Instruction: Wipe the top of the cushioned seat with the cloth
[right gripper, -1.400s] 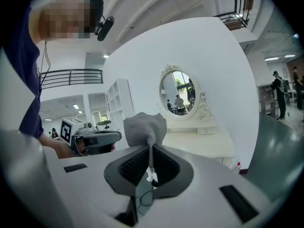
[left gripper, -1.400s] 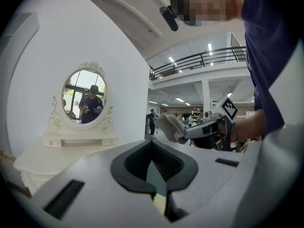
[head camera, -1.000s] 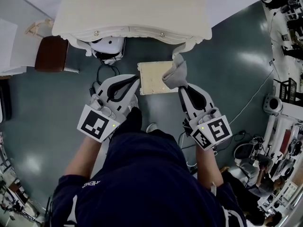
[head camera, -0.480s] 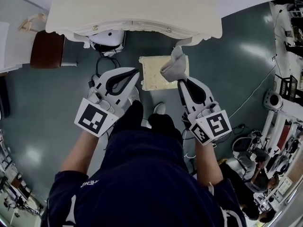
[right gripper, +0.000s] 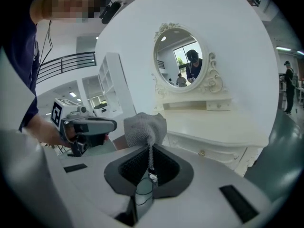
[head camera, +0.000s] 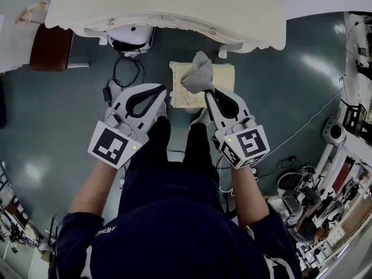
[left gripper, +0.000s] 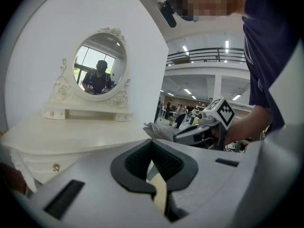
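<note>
Cloth (head camera: 197,77) bunches grey in my right claw (head camera: 209,92), pinched tight, over the cushioned seat (head camera: 224,75) by the white table (head camera: 174,4). My left claw (head camera: 160,93) is pressed together on nothing; it hovers just left of the seat.

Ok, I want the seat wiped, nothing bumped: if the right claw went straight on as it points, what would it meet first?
Probably the front edge of the white dressing table; the right claw, shut on the cloth, points level at it, over the cushioned seat. Depth is unclear.
</note>
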`<act>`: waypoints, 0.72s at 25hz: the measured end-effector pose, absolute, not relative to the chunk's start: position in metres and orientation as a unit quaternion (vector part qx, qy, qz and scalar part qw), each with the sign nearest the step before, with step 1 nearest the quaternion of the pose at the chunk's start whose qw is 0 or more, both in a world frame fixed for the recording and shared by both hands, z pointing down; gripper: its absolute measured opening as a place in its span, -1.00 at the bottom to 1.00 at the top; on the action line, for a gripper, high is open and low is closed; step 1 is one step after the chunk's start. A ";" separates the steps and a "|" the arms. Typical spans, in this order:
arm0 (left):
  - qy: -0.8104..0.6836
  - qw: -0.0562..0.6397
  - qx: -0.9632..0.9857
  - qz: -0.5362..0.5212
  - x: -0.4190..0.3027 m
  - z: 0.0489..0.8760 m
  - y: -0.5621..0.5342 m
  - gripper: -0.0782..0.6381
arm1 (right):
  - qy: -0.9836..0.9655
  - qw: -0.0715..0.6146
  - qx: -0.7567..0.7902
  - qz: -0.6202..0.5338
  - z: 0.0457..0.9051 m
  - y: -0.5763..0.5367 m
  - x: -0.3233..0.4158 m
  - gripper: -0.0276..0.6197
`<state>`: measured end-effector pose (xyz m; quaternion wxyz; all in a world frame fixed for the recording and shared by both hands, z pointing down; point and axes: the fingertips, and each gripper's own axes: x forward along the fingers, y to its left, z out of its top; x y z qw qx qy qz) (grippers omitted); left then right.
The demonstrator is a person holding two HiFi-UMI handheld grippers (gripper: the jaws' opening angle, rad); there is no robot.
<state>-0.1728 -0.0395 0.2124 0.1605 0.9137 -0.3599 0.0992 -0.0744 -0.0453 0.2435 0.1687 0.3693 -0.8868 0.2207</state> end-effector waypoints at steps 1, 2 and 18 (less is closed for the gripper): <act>-0.365 0.167 0.910 0.104 -0.171 0.222 -0.040 -0.76 | -0.888 0.174 0.362 0.225 0.257 -0.048 -0.074 -0.80; -0.371 0.174 0.906 0.109 -0.169 0.232 -0.041 -0.76 | -0.888 0.179 0.356 0.230 0.269 -0.050 -0.073 -0.80; -0.402 0.257 0.863 0.167 -0.144 0.379 -0.068 -0.76 | -0.877 0.221 0.313 0.290 0.457 -0.089 -0.071 -0.80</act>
